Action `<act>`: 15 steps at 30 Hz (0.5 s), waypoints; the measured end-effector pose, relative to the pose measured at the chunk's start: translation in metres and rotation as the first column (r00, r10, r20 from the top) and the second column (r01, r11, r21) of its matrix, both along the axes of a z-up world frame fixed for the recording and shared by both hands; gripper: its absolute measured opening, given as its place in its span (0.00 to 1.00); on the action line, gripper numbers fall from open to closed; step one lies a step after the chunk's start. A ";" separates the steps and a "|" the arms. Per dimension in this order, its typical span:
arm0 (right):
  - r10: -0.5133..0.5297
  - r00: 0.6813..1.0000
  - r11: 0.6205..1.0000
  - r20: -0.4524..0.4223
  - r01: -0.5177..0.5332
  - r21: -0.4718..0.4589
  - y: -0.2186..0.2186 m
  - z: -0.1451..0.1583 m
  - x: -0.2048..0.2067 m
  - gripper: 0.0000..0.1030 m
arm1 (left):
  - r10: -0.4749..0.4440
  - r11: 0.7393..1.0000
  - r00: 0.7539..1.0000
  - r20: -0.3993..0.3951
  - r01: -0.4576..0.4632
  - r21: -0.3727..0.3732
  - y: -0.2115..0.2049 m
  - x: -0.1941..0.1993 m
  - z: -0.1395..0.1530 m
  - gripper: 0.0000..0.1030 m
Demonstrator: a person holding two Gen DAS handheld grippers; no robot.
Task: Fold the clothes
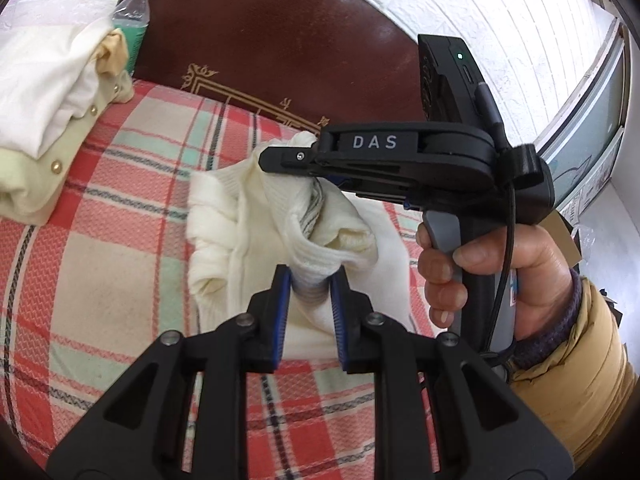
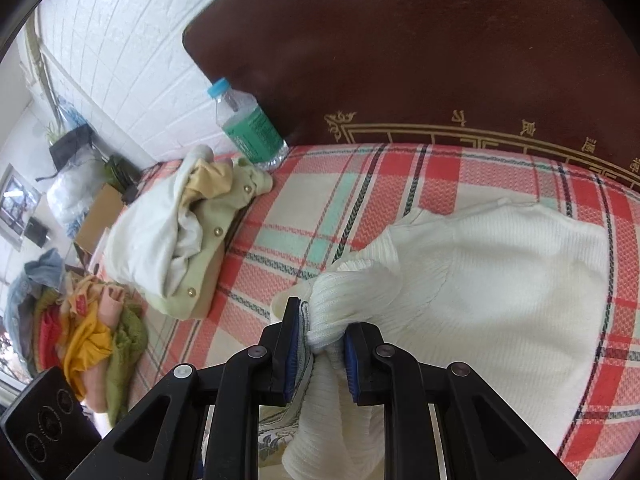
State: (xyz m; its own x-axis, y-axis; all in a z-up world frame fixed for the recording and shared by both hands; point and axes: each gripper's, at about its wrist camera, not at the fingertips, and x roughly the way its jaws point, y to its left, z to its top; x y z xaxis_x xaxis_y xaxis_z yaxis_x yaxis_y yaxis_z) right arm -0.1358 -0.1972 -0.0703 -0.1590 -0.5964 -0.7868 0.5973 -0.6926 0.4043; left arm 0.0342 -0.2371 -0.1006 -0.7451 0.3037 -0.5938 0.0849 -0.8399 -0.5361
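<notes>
A cream ribbed knit sweater (image 1: 256, 216) lies bunched on the plaid bed cover (image 1: 100, 272). My left gripper (image 1: 310, 280) is shut on a gathered fold of it, blue pads pressing the knit from both sides. My right gripper (image 1: 280, 158), held by a hand (image 1: 480, 268), comes in from the right and pinches the sweater's far edge. In the right wrist view that gripper (image 2: 322, 330) is shut on a bunched ribbed part of the sweater (image 2: 500, 280), whose body spreads flat to the right on the bed cover (image 2: 460, 176).
A folded pile of pale green and white clothes (image 1: 48, 120) (image 2: 176, 236) sits at the bed's left edge, beside a water bottle (image 1: 134, 16) (image 2: 248, 128). The dark wooden headboard (image 1: 280, 40) rises behind. Colourful clothes (image 2: 84, 328) are heaped below the bed's left side.
</notes>
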 end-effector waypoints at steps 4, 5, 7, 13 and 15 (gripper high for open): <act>0.007 1.000 1.000 0.014 -0.007 0.008 -0.008 -0.011 0.002 0.20 | 0.013 1.000 1.000 0.028 -0.014 0.014 -0.006 0.004 -0.011 0.20; 0.010 1.000 1.000 0.014 -0.010 0.007 -0.009 -0.013 0.002 0.20 | 0.017 1.000 0.999 0.032 -0.017 0.018 -0.007 0.005 -0.013 0.20; 0.018 1.000 1.000 0.011 -0.018 0.009 -0.012 -0.015 0.004 0.23 | 0.020 1.000 0.999 0.038 -0.021 0.021 -0.009 0.008 -0.016 0.20; 0.056 0.998 0.998 -0.004 -0.056 -0.004 -0.019 -0.011 0.011 0.23 | 0.020 1.000 0.999 0.049 -0.020 0.015 -0.008 0.018 -0.023 0.21; 0.073 0.997 0.997 -0.018 -0.073 -0.018 -0.017 -0.005 0.014 0.23 | 0.020 1.000 0.998 0.052 -0.020 0.013 -0.007 0.021 -0.025 0.21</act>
State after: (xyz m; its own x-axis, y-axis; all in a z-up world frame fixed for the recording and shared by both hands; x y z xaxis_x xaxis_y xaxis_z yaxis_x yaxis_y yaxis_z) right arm -0.1214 -0.2141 -0.0755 -0.1284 -0.6212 -0.7731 0.6532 -0.6395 0.4054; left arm 0.0554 -0.2444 -0.1255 -0.7192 0.2975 -0.6279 0.1296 -0.8304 -0.5419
